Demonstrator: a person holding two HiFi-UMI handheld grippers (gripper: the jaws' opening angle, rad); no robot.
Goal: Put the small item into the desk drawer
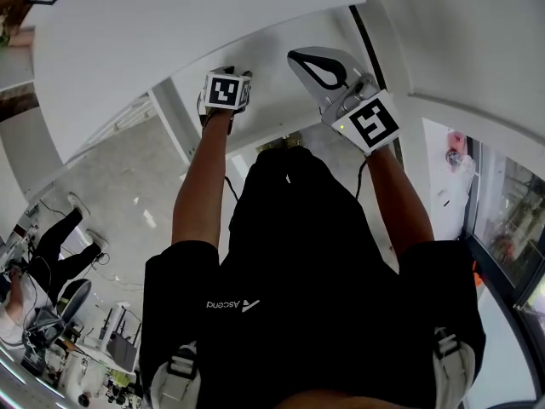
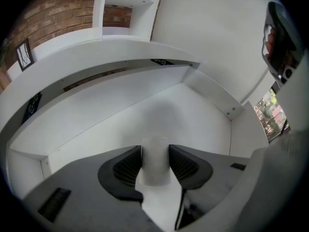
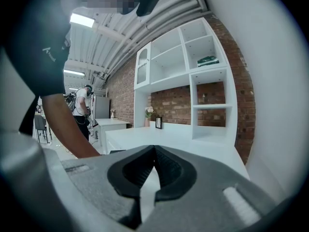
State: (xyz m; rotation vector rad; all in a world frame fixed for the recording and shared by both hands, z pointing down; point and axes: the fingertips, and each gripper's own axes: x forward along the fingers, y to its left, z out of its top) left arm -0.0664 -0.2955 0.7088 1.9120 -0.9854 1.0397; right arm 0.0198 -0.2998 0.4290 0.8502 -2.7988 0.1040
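A small white cylindrical item (image 2: 155,161) stands between the pads of my left gripper (image 2: 155,154), which is shut on it. Below it lies the white inside of the open desk drawer (image 2: 212,93), under the curved white desk top (image 2: 96,52). In the head view the left gripper (image 1: 228,75) reaches over the drawer (image 1: 272,109); its fingertips are hidden behind its marker cube. My right gripper (image 1: 298,58) hangs to the right of it, shut with nothing held. In the right gripper view its jaws (image 3: 154,150) meet at the tips, pointing across the room.
White wall shelves (image 3: 203,81) stand against a brick wall (image 3: 174,100) behind another white desk (image 3: 159,134). A person in dark clothes (image 1: 60,245) is among equipment on the floor at the left. A window (image 1: 507,211) is at the right.
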